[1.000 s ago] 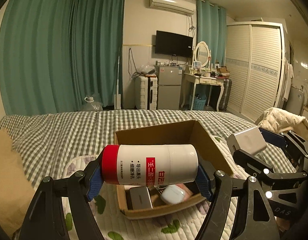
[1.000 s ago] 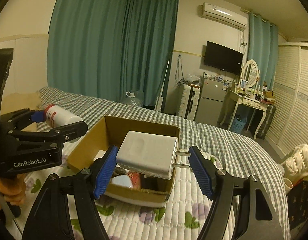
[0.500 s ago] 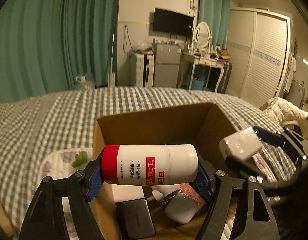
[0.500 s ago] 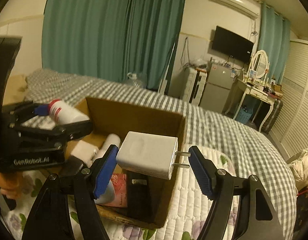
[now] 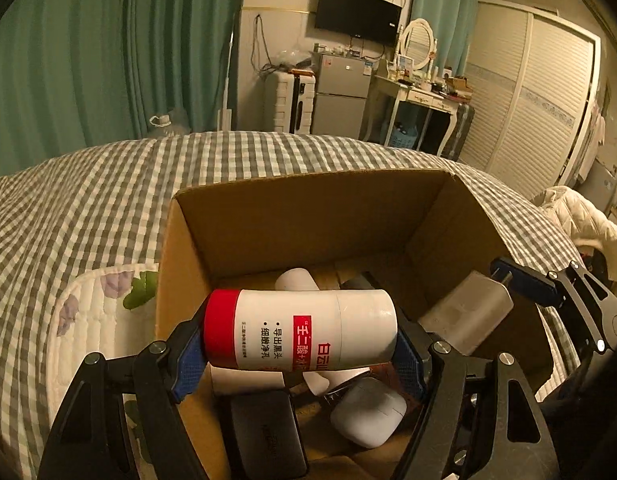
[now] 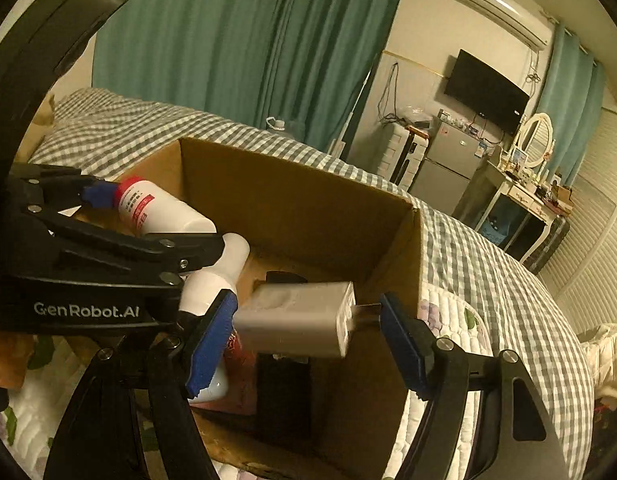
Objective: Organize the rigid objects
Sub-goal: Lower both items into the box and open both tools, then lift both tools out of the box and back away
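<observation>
Risk first: drop from height into crowded cardboard box. Floor of box already packed with white earbud case, black flat case, white bottles and a reddish packet. Likely to bounce or roll off these if released from above rim level; bottle, being round, judged prone to rolling against box wall or onto earbud case. Second risk: both claws over same opening, close together, so collision between tools possible if either swings inward. Third: charger gripped end to end, far pad bearing on thin metal prongs only; small contact, so pivot or slip plausible on any jolt.

Left claw: roughly mid-span, blue pads pressed on both ends of white bottle with red cap, bottle horizontal across the jaws, printed label facing camera. Bottle suspended over near-left part of box, above black flat case; not resting on anything visible.

Right claw: similar mid-span, gripping white plug-in charger lengthwise, near pad on body, far pad at prong tips. Charger somewhat blurred, hanging over right-hand portion of box interior, clear of wall as far as can be told.

Box sits on quilted floral pad atop checked bedspread.
</observation>
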Demonstrator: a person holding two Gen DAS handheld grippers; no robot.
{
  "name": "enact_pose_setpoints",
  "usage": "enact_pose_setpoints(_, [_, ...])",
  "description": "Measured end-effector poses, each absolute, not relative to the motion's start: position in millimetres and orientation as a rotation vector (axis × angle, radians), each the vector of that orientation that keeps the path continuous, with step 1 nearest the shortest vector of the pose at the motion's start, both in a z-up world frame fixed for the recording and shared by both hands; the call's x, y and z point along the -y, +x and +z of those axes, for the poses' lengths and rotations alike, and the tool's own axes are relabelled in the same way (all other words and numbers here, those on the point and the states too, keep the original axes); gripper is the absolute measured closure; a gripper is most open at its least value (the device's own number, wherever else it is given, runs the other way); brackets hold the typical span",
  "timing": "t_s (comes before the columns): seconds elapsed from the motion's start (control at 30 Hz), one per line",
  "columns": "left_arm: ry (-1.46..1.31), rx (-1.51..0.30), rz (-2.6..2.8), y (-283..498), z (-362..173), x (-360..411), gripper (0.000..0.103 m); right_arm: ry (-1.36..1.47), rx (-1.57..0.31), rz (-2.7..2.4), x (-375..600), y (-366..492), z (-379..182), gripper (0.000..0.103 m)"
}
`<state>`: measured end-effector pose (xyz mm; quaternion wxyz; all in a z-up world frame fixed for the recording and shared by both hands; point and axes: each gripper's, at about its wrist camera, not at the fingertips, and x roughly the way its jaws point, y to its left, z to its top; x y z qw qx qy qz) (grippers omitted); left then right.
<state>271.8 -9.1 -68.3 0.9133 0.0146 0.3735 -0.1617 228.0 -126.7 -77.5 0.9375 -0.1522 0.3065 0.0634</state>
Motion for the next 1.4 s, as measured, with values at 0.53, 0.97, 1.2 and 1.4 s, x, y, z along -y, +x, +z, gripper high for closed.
enact_pose_setpoints(0.53, [-0.052, -0.672, -0.267, 241, -21, -15, 0.008, -0.234, -0.573, 0.075, 142, 203, -41, 0.017])
enact_pose_setpoints(0.97, [-0.054, -0.48, -0.277, 176, 51, -28, 0.001, -0.165, -0.447, 0.013, 146, 151, 22, 0.009])
enact_pose_setpoints(1.2, [0.0, -0.358, -0.204, 131, 75, -35, 0.0, -0.087, -0.421, 0.027, 152, 118, 46, 0.005])
enact_pose_setpoints(1.4, [0.011, -0.352, -0.19, 102, 79, -43, 0.0, -0.065, -0.377, 0.035, 153, 76, 58, 0.005])
